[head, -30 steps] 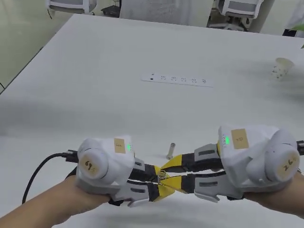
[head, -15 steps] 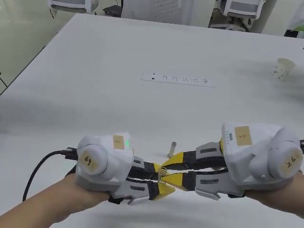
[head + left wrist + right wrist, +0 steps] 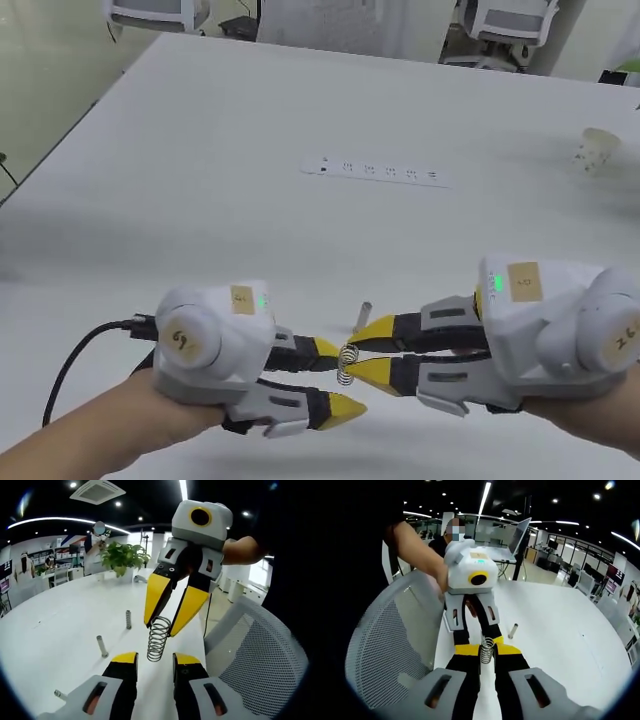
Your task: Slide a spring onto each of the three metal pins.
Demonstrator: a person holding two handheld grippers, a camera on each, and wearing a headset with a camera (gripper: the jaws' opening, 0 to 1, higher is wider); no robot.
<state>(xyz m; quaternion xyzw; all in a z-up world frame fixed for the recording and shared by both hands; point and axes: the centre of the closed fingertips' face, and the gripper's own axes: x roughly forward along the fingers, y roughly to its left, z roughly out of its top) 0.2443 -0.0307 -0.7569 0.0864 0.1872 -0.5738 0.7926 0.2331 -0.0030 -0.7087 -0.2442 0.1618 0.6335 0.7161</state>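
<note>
Pinching the spring (image 3: 346, 366) in the right claw (image 3: 353, 356), holding the left claw (image 3: 338, 378) spread open right beside it, over the table (image 3: 300, 230), metal pin (image 3: 362, 316) just behind.

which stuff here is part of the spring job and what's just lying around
Job: spring, shut in the right hand-held gripper; open left hand-held gripper; metal pins on the table.
Lying about: power strip; paper cup; plant.
</note>
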